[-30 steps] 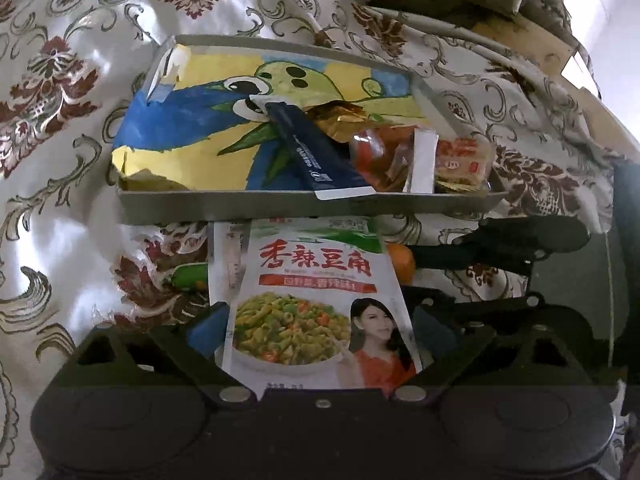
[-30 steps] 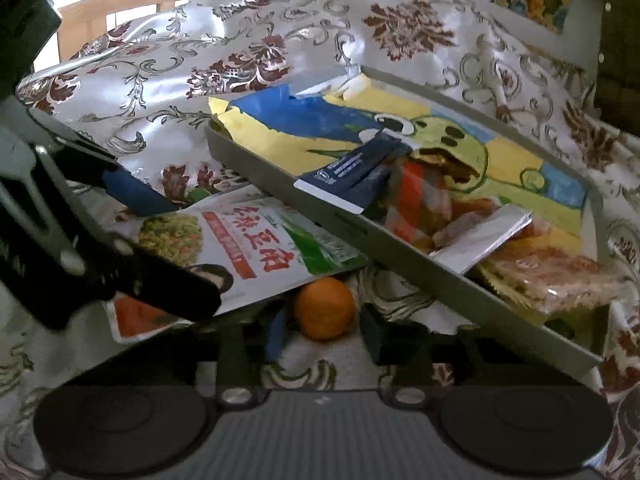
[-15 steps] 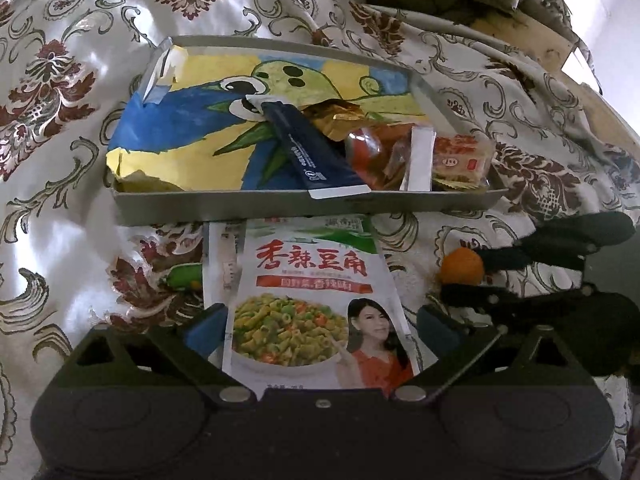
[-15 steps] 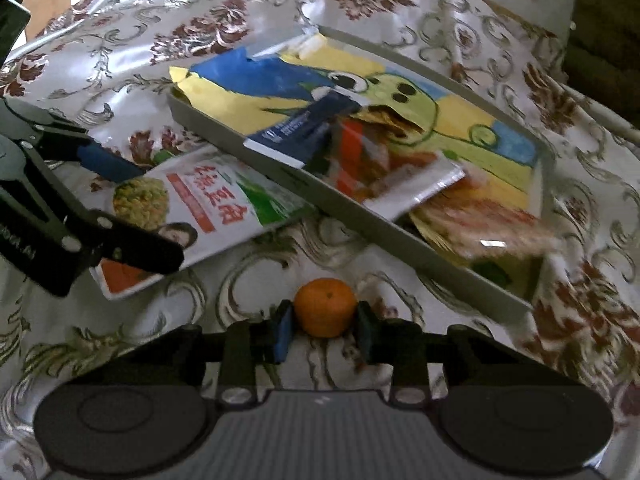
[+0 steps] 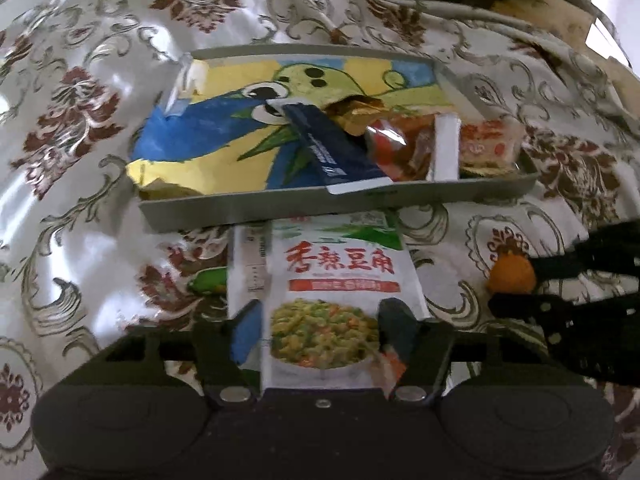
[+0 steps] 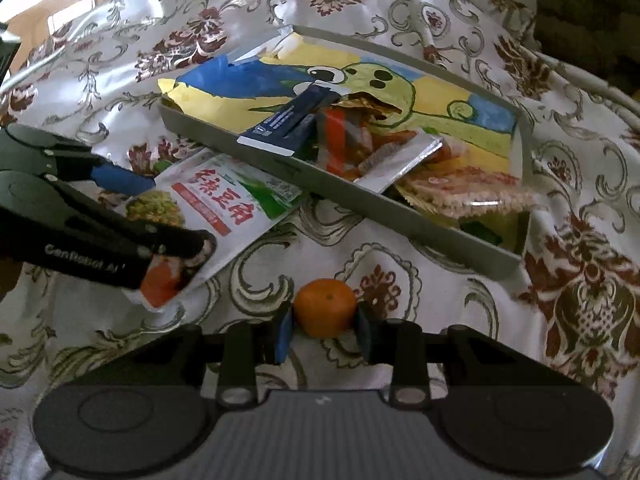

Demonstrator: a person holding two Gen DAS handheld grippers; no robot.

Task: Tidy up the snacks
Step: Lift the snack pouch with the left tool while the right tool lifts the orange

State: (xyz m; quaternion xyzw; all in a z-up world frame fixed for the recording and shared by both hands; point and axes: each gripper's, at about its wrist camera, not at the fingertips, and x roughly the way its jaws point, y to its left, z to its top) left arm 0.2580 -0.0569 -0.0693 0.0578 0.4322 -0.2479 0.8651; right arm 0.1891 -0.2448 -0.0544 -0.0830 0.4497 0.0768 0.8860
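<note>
The spicy bean snack pouch (image 5: 334, 292) lay flat on the floral tablecloth (image 5: 72, 184), its top edge just beside the near wall of the grey tray (image 5: 240, 206). The left gripper (image 5: 320, 320) had its two fingers pressed against the pouch's lower sides, closed on it; in the right wrist view the same gripper (image 6: 160, 216) came in from 9 o'clock with the pouch (image 6: 216, 208) pinched between its blue-padded tips.

At 3 o'clock from the pouch in the left view sat a small mandarin orange (image 5: 511, 274), clamped between the black fingers of the right gripper (image 5: 516, 280). The right wrist view showed that grip plainly: the orange (image 6: 325, 307) sat squeezed between the two blue pads of the right gripper (image 6: 324, 326), resting on the cloth.

Beyond both, at 12 o'clock, the tray held a cartoon-printed paper lining (image 5: 224, 128) and a cluster of snacks toward its right end: a dark blue stick sachet (image 5: 328, 148) overhanging the near wall, a gold foil wrapper (image 5: 356, 114), a red-and-clear packet (image 5: 394, 148), a silver-edged packet (image 5: 445, 148), and a wrapped cracker pack (image 5: 490, 146) at the far right.

A green object (image 5: 206, 282) peeked out from under the pouch's left edge; what it was could not be told.
</note>
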